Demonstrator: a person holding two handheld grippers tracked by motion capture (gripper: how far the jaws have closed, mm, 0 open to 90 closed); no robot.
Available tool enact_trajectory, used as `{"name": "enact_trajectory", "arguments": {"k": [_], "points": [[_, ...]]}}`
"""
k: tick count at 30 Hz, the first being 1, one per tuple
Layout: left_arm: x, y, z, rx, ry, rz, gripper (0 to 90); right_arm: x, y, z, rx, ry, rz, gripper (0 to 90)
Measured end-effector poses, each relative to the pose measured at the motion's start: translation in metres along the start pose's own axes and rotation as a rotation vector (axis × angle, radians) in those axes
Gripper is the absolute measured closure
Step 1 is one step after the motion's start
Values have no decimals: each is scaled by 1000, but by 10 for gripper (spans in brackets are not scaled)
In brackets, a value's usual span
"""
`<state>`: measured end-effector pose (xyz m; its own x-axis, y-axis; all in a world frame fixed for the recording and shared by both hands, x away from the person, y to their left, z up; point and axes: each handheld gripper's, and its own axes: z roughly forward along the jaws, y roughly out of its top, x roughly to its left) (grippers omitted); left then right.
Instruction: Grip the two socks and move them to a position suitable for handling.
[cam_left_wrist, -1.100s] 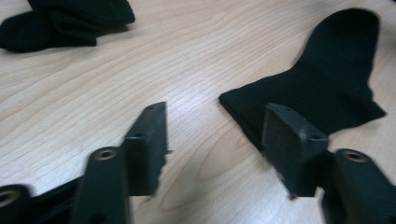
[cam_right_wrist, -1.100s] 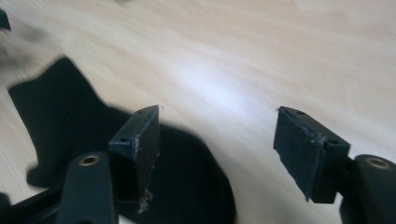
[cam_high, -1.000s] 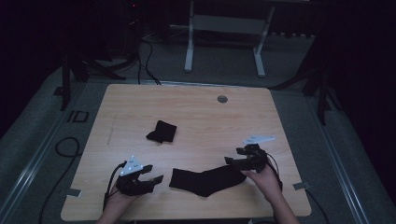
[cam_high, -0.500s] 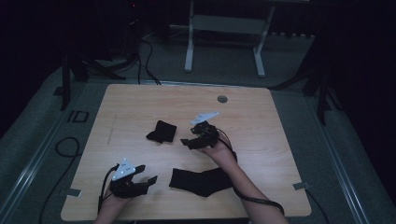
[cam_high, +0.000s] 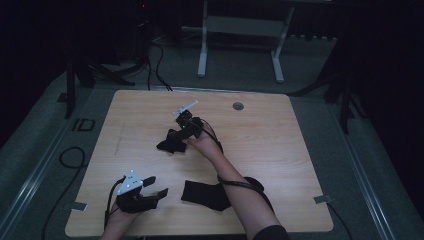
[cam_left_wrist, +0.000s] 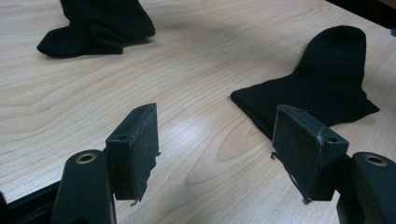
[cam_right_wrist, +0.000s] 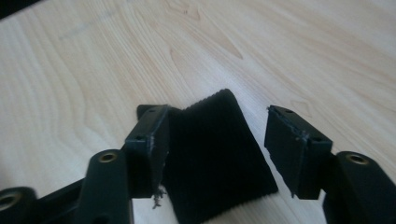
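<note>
The crumpled black sock (cam_high: 172, 141) lay mid-table, its ribbed cuff (cam_right_wrist: 217, 154) between the right gripper's (cam_right_wrist: 212, 151) parted jaws, brushing one pad, not yet pinched. Best close squarely on the cuff and lift cleanly. Nearer the person, the flat sock (cam_high: 209, 194) waited beside the left gripper (cam_left_wrist: 215, 154), jaws apart, empty, over the table (cam_high: 280, 135).
</note>
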<state>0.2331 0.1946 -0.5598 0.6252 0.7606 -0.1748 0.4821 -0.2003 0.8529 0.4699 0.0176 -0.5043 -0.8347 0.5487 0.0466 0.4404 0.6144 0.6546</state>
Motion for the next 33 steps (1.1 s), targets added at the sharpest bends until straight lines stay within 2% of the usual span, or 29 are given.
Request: {"name": "enact_trajectory", "arguments": {"k": [1,3,4,6,7,9,11,14,17,23,26,28,29,31,33], "points": [[0,0,0,-5,-1,-7,321,0,1,4,7,-3,6,381],[1,0,-1,-3,1,-8,321,-3,2,15,33,22,28,375],[2,-1,-1,-5,-1,-12,321,-2,2,20,46,13,36,375],[2,-1,-2,-4,0,-12,323,0,-1,28,81,8,18,389],[2,-1,-2,-6,-3,-15,323,1,-3,32,104,-2,-3,408],[2,-1,-2,-1,2,-13,323,4,-9,38,140,-21,-30,509],[2,-1,-2,-6,-2,-16,323,6,-16,38,141,-21,-27,584],[2,0,-1,-10,-1,-17,327,4,-24,32,131,-8,5,700],[1,2,1,-10,1,-21,336,0,-32,24,134,0,21,740],[-3,7,9,-6,0,-12,335,-5,-50,6,150,-28,30,756],[-5,11,14,-6,-3,-3,335,-7,-61,-6,156,-66,45,767],[-6,16,18,-7,-10,9,337,-7,-68,-13,162,-68,47,767],[-6,18,20,-10,-18,13,368,-7,-74,-18,159,-80,52,767],[-8,22,26,-6,-30,15,376,-6,-83,-25,156,-102,34,762],[-11,27,32,-5,-41,16,376,-4,-95,-34,145,-92,16,745]]}}
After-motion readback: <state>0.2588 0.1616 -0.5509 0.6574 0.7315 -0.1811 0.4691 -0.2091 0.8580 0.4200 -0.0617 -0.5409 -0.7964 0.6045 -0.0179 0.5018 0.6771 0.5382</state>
